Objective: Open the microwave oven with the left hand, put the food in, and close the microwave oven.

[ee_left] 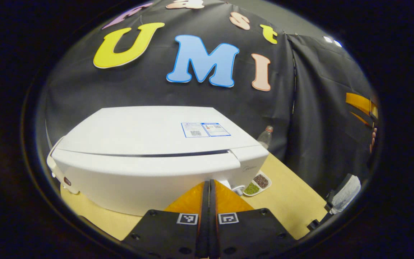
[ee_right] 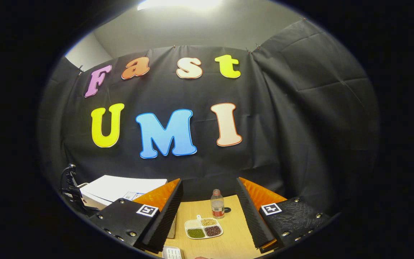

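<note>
Microwave (ee_right: pixel 115 190) mostly behind hand-held gripper (ee_right: pixel 208 212)

This is a staged recording booth, not a lived-in kitchen: black cloth (ee_right: pixel 300 108) hangs pinned as walls on the far side and the right, with a plain pale wall (ee_right: pixel 199 28) and a ceiling light (ee_right: pixel 178 3) showing above its top edge. Inside it, a light wooden worktop (ee_right: pixel 228 233) carries a few household props: a white microwave oven (ee_left: pixel 149 158), a divided dish of dried beans (ee_right: pixel 204 228) and a small clear bottle (ee_right: pixel 217 204).
</note>
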Demonstrator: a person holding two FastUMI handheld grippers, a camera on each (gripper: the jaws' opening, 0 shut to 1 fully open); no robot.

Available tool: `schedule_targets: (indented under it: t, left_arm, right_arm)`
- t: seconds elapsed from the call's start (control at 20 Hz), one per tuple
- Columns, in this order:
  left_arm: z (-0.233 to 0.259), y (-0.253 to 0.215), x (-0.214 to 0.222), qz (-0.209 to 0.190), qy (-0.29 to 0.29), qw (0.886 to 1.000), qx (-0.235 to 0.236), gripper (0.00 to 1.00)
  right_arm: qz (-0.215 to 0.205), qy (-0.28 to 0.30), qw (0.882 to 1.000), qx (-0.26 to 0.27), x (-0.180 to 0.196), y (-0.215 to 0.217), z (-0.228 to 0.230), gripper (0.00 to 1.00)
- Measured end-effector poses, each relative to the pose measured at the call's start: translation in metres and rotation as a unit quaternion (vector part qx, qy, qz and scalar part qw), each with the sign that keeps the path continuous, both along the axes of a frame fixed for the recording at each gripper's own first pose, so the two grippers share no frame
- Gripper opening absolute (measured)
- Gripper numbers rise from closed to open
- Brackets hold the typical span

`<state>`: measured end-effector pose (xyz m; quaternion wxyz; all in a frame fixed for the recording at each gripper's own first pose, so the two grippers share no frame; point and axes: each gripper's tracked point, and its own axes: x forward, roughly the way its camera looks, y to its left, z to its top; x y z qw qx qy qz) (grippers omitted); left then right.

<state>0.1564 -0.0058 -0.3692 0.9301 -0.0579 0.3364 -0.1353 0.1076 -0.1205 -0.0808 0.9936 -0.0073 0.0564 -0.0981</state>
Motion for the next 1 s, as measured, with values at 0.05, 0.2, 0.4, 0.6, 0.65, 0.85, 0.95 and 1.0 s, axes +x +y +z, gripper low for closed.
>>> schedule_targets:
  t: [0.05, 0.2, 0.4, 0.6, 0.65, 0.85, 0.95, 1.0]
  left_arm:
    - [0.001, 0.001, 0.001, 0.001, 0.000, 1.000, 0.000, 0.07]
    - [0.000, 0.001, 0.004, 0.001, -0.003, 1.000, -0.003, 0.06]
    - [-0.001, -0.001, 0.010, 0.012, -0.001, 1.000, -0.008, 0.07]
    - [-0.002, -0.001, 0.011, 0.009, -0.002, 1.000, 0.001, 0.07]
    - [-0.002, 0.000, 0.010, 0.010, -0.003, 1.000, 0.003, 0.07]
    - [0.030, 0.013, 0.017, 0.027, -0.044, 0.998, 0.030, 0.07]
    - [0.070, 0.023, 0.015, 0.047, -0.079, 0.995, 0.036, 0.07]
    - [0.099, 0.032, 0.015, 0.062, -0.104, 0.992, 0.045, 0.07]
  right_arm:
    - [0.001, 0.001, 1.000, -0.001, 0.000, 0.000, 0.000, 0.89]
    - [0.002, 0.003, 1.000, -0.003, 0.001, 0.002, 0.000, 0.89]
    - [0.009, 0.005, 1.000, -0.005, 0.002, 0.005, 0.001, 0.89]
    - [0.009, 0.004, 1.000, -0.006, 0.004, 0.002, 0.003, 0.89]
    - [0.011, 0.005, 1.000, -0.003, 0.005, 0.003, 0.002, 0.89]
    - [0.030, 0.006, 1.000, -0.001, 0.007, 0.010, 0.000, 0.89]
    - [0.048, 0.006, 0.999, 0.000, 0.010, 0.019, 0.000, 0.88]
    - [0.058, 0.006, 0.998, 0.002, 0.012, 0.026, 0.002, 0.88]
